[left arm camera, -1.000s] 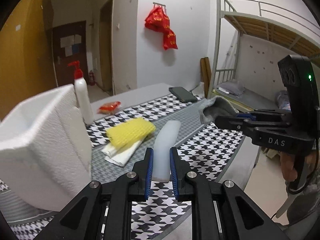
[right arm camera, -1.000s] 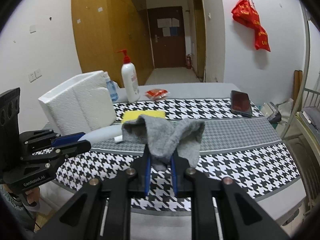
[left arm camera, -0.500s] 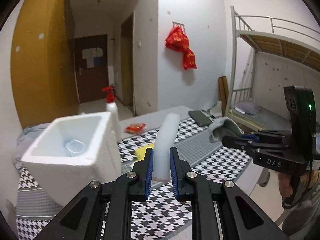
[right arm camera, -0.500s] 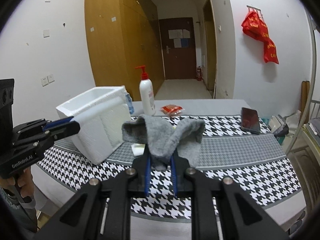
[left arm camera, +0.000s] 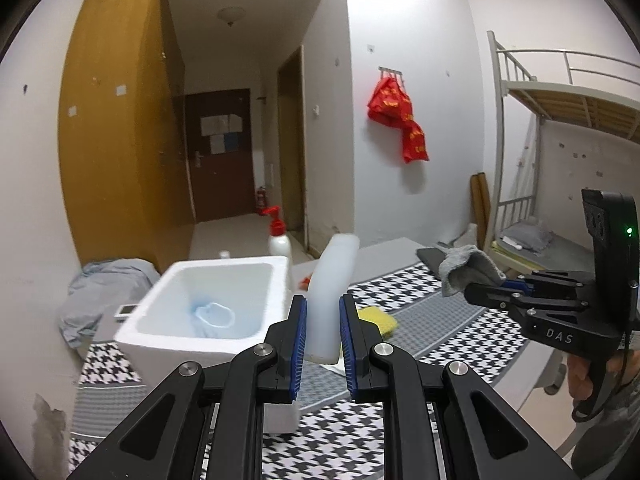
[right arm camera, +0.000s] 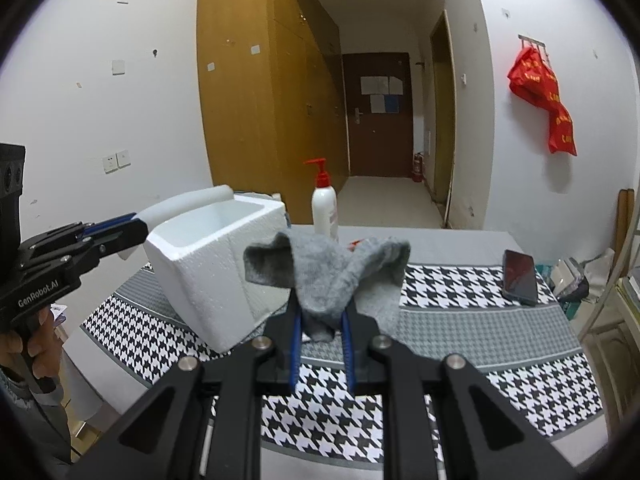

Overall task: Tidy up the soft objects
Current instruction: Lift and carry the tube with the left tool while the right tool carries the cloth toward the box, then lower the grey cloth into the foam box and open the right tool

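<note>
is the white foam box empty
No, the foam box already holds a pale blue and white item lying at its bottom.

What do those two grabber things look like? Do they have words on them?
Both are black, with two long fingers lined with ribbed blue pads and silver round bolts at the joints. The right gripper says "DAS" in white, has a small green light on its boxy top, and a black cable hangs below its handle. The left gripper says "GenRobot.AI" in white. A grey sleeve shows below the left hand.

Fuzzy grey knit sock, matt grainy styrofoam box, woven houndstooth tablecloth.
</note>
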### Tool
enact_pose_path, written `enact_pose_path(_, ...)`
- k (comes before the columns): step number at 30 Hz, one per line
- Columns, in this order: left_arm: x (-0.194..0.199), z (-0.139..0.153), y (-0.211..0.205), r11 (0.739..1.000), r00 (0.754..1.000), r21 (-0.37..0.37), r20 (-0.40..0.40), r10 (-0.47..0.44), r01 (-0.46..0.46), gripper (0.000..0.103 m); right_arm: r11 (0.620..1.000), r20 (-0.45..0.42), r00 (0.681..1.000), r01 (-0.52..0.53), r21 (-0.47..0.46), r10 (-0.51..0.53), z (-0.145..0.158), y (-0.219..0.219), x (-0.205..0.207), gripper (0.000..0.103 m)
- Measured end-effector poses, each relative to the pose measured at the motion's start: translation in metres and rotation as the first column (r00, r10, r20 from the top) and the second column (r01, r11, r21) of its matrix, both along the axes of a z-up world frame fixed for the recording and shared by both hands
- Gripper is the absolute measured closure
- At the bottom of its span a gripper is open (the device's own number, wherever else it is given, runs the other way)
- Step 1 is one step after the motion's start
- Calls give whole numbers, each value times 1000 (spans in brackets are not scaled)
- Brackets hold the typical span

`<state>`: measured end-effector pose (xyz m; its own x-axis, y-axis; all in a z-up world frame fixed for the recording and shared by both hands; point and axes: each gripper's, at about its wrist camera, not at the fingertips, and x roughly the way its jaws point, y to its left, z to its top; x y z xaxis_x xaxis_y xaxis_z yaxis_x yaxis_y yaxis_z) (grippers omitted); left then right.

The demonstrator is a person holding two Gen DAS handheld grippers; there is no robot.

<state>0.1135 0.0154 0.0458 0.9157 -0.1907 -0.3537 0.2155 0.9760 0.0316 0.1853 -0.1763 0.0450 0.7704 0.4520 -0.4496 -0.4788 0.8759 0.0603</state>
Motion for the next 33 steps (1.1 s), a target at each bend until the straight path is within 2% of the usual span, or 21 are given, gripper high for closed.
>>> enact_pose_path(6,-7,3,17,998,998,-21,25,59,-59,85,999,21,999,-36,8,36,6,14,4,83)
enact_pose_path(20,-5,-4,53,980,981,-52,30,193,-191,85,991,33,990,-136,-1,136,14,64,22,83)
enact_pose_path(33,-2,-11,74,962,963,-55,26,269,-267,85,987,42,986,-160,-23,161,20,87,36,83)
